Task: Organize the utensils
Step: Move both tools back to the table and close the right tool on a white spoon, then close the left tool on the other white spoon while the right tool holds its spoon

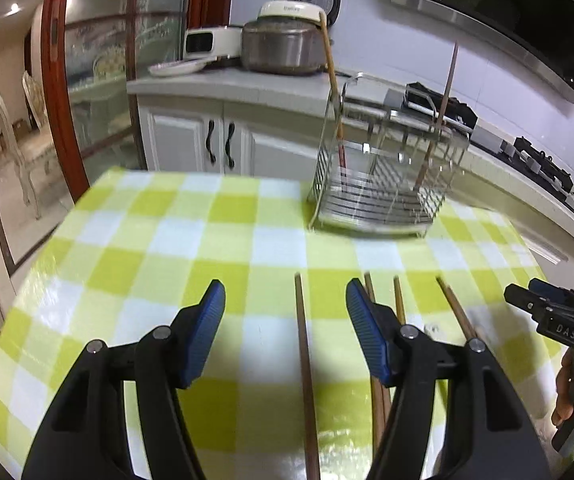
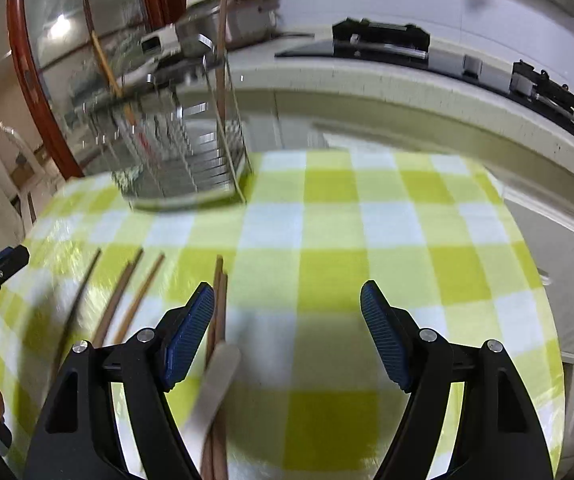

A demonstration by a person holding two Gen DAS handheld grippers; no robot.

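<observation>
From your left wrist, the left gripper (image 1: 285,300) stands open and empty, 1 chopstick (image 1: 304,360) between its jaws, running 12 to 6. From your right wrist, the right gripper (image 2: 287,304) gapes empty; a chopstick pair (image 2: 218,320) hugs its 9 o'clock pad; the wire rack (image 2: 175,152) stands at 11.

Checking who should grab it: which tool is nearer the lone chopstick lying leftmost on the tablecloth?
Left. The left tool straddles the lone chopstick; the right tool sits further right, by the paired chopsticks.
</observation>
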